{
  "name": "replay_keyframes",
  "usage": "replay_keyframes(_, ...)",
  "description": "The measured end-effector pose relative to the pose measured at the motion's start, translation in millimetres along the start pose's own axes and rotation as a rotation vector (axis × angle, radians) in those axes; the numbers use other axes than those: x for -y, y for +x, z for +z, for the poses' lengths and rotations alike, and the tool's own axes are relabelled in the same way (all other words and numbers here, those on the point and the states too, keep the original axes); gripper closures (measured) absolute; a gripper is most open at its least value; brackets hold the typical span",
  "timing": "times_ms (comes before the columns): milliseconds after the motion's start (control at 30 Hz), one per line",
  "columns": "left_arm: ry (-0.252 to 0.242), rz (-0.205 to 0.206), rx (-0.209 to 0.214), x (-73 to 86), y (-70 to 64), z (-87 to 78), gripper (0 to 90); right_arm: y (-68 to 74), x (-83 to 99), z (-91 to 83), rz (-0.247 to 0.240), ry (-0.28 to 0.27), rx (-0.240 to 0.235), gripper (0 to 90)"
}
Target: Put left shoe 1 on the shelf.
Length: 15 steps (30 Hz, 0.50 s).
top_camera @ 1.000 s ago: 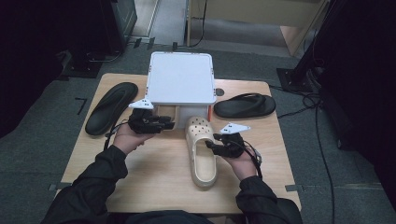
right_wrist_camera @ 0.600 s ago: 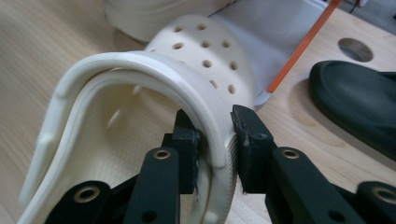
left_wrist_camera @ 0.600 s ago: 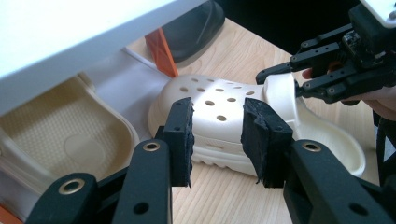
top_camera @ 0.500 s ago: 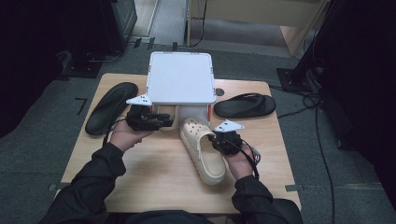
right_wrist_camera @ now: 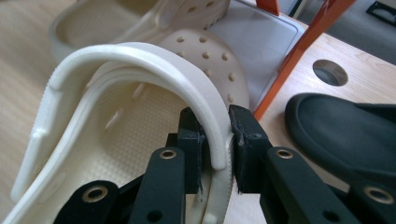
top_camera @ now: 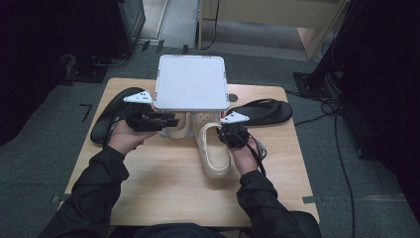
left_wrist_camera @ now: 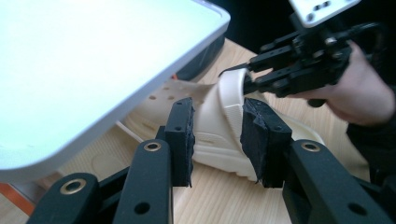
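Roughly, from the left edge across:

Far left: a black sandal (top_camera: 111, 116) lies flat on the wooden table (top_camera: 163, 188), not touched by anything.

Left gripper (top_camera: 166, 120): its jaws stand apart with nothing between the pads; in the left gripper view they frame the cream clog without touching it. It hovers just in front of the shelf's left side, near a second cream clog (top_camera: 178, 125) tucked partly under the shelf.

Shelf: a white tray-topped shelf (top_camera: 190, 82) on orange legs (right_wrist_camera: 299, 53) stands at the back middle of the table. Its top surface is bare; the space beneath holds the toe ends of both clogs.

Task's thing: the cream clog (top_camera: 213, 148) lies heel toward the person, toe pointing under the shelf, just right of centre.

Right gripper (top_camera: 229, 134): clamped on the clog's heel strap (right_wrist_camera: 154, 65), which is swung up over the foot opening.

Step in hand, as I judge it: sliding this clog under the shelf beside its mate.

How to do it well: push low and straight so the perforated toe clears the orange leg; hold the strap firmly, since it pivots and may let the shoe yaw; steady the side with the free left gripper.

Far right: another black sandal (top_camera: 262, 111) lies beside the shelf, apart from the clog.
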<state>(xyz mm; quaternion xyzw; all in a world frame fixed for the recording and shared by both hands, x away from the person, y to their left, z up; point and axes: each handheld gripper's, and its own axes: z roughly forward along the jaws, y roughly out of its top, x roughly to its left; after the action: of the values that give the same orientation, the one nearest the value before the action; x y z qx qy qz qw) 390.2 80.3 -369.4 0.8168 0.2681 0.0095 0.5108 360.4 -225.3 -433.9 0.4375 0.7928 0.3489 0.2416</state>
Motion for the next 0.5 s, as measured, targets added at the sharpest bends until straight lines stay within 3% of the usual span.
replay_keyframes(200, 0.001, -0.012, -0.005, -6.5, 9.2, -2.0, 63.9, -3.0, -12.8, 11.8, 0.042, -0.027, 0.025, 76.2)
replay_keyframes(333, -0.024, 0.002, -0.012, -16.0, 12.1, -5.6, 63.9, 0.2, -12.8, 17.5, 0.041, -0.019, 0.038, 76.1)
replay_keyframes(433, -0.046, 0.001, -0.016, -23.5, 17.9, -7.9, 63.8, 7.9, -11.0, 23.4, 0.017, -0.017, 0.070, 75.2)
replay_keyframes(500, -0.052, -0.008, -0.036, -25.1, 25.9, -8.6, 63.9, 10.0, -9.1, 24.9, 0.024, -0.015, 0.064, 73.9)
